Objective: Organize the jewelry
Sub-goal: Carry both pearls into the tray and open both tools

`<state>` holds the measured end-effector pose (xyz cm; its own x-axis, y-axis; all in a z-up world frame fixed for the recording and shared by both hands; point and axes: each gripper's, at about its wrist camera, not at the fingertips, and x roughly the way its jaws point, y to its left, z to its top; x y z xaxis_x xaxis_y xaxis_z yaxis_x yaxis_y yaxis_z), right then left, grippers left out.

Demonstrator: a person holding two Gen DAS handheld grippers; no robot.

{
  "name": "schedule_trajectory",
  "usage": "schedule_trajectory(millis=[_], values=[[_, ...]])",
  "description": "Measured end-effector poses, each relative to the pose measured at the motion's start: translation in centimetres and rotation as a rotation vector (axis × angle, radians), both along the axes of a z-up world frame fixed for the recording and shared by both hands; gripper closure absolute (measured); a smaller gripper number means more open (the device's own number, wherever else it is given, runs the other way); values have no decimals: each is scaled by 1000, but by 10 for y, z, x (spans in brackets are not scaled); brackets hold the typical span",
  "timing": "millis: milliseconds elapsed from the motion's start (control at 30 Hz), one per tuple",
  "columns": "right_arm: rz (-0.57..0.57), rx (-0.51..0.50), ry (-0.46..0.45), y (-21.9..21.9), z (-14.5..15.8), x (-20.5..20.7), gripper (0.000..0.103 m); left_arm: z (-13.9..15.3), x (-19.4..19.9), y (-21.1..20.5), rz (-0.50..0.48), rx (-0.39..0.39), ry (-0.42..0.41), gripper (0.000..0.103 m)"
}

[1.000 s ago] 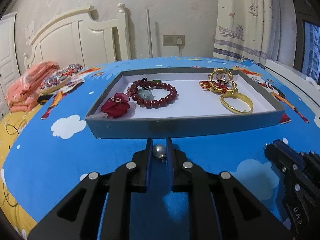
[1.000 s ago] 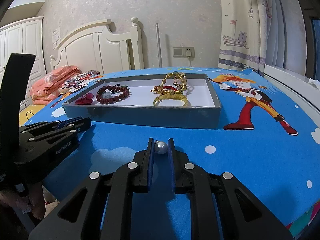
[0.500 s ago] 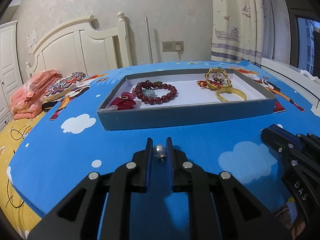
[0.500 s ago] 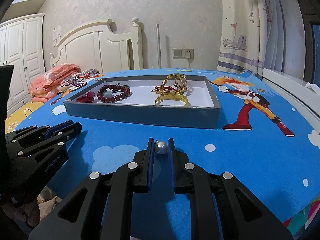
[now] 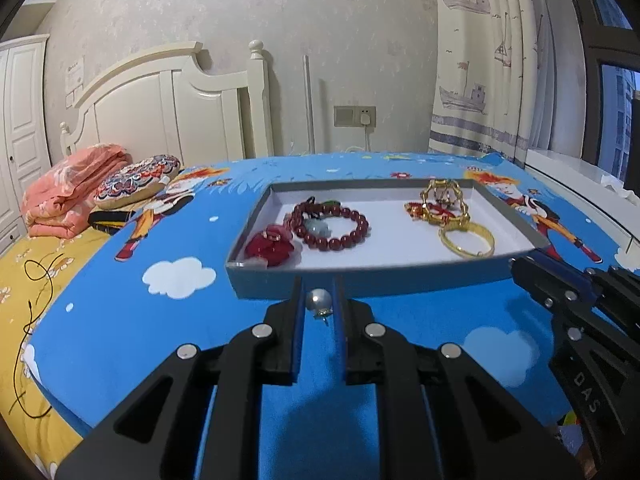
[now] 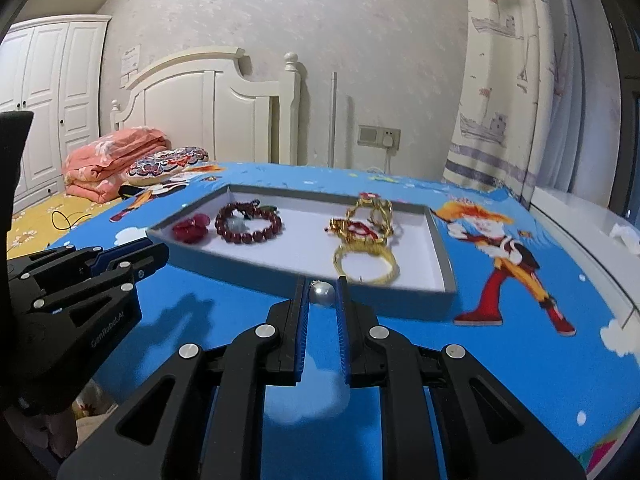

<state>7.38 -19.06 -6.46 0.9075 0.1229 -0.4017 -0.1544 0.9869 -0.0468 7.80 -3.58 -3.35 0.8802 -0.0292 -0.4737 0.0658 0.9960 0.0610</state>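
Note:
My left gripper (image 5: 318,296) is shut on a pearl earring (image 5: 319,301), held just before the near wall of the grey tray (image 5: 360,280). My right gripper (image 6: 323,290) is shut on a second pearl earring (image 6: 322,293), raised at the tray's (image 6: 440,252) near wall. Inside the tray lie a red flower piece (image 5: 270,245), a dark red bead bracelet (image 5: 331,227), a gold ornament (image 5: 442,204) and a gold bangle (image 5: 466,240). In the right wrist view I see the bracelet (image 6: 248,222) and the bangle (image 6: 366,266) too.
The tray rests on a blue cartoon-print cloth (image 5: 120,300). A folded pink blanket (image 5: 68,196) and a patterned cushion (image 5: 136,178) lie at the far left by the white headboard (image 5: 168,108). A curtain (image 5: 480,60) and a window sill (image 5: 568,172) stand to the right.
Both grippers have risen and tilted, so the tray's inside shows more from above. The right gripper has moved closer to the tray's near wall. Each still holds its pearl earring.

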Motion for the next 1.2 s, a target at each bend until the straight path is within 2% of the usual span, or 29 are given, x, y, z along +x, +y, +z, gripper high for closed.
schedule_trajectory(millis=[467,1000,1133,1200], values=[[11,-2,-10,12,21,26,90,21,19,-5,-6,9,-23,90],[-9,-18,28,13,30,69,90,32,70,-14,0,27,30,90],[-11,25,78,8,31,83,90,33,86,-15,3,20,55,90],[-19,23,68,7,34,85,90,33,92,-15,6,15,65,90]])
